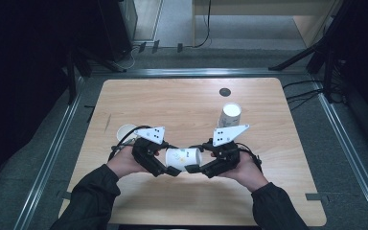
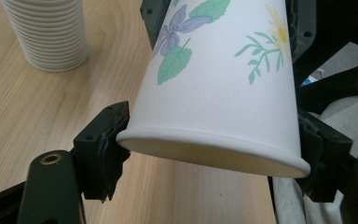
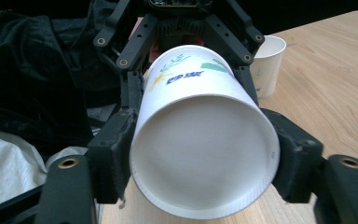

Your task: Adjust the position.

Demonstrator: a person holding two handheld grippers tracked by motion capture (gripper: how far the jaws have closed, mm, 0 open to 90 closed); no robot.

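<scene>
Wooden surface (image 1: 191,103) in a dark room, with a flowered paper cup (image 1: 183,157) held lying sideways between two hand-held grippers.

The left hand-held gripper (image 1: 173,171) pinches the cup's open rim end, its pads pressed against both sides in its own view; the right hand-held gripper (image 1: 192,168) clamps the base end likewise. The cup hangs just above the surface's near middle. A stack of cups (image 1: 230,115) stands farther back to the right, and a single cup (image 1: 126,132) sits at the left.
</scene>
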